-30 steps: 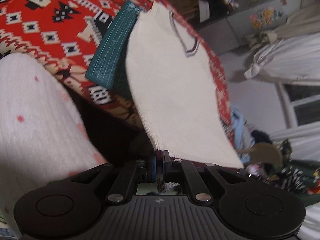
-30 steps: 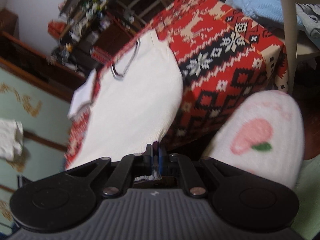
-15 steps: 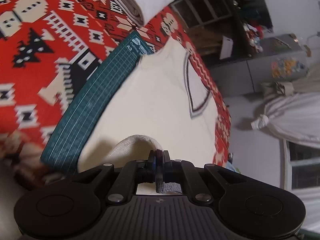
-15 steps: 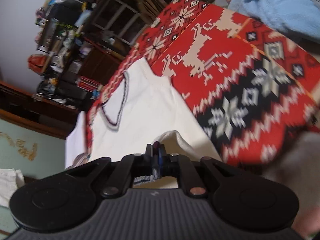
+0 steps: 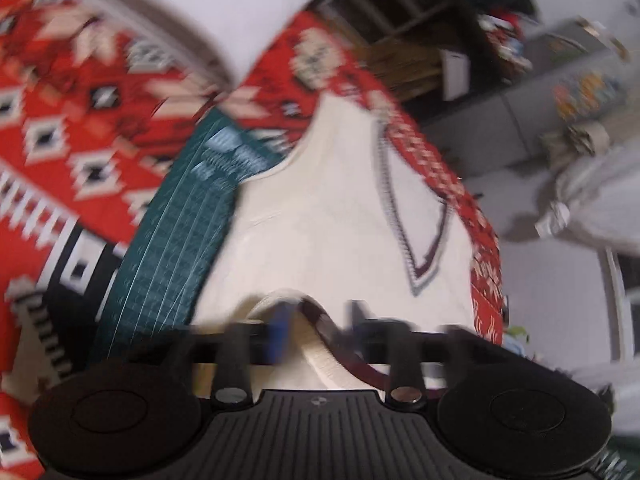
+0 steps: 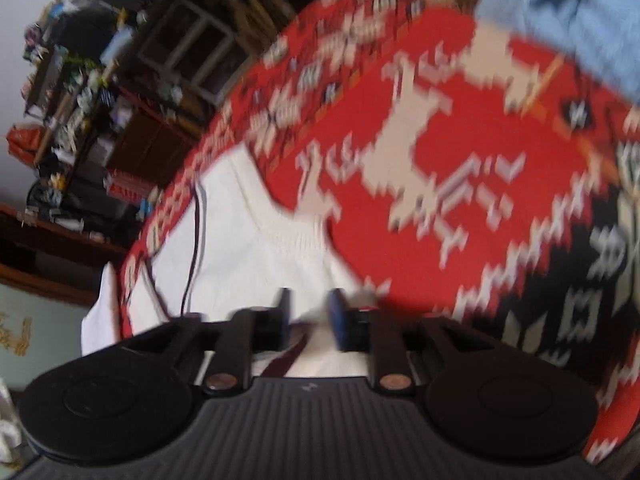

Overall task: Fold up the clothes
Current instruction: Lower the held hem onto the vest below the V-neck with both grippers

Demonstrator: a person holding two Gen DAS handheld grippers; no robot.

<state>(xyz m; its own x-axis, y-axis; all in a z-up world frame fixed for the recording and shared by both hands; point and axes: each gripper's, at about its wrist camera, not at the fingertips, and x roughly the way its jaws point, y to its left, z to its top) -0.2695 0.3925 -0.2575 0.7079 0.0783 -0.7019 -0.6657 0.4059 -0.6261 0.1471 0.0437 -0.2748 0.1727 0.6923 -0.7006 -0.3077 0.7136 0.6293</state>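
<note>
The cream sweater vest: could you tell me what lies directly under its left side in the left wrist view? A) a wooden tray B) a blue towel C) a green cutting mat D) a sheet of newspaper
C: the cream sweater vest overlaps a green gridded cutting mat that lies on the red patterned cloth.

Left tongs (image 5: pixel 316 332): the jaws are standing apart now, having been clamped on the hem half a second ago.
Right tongs (image 6: pixel 307 320): these are spreading too, with a clear gap showing between the two pads where they were pinched shut before.
Sweater vest (image 5: pixel 320 216): its hem is no longer hanging off the table edge as it was a second ago; it is lying doubled over the body, the folded hump sitting loose between the open left jaws.
Hem by the right tongs (image 6: pixel 296 354): it is slipping free and resting on the vest just below the pads.
Both views: they are blurring with motion.
</note>
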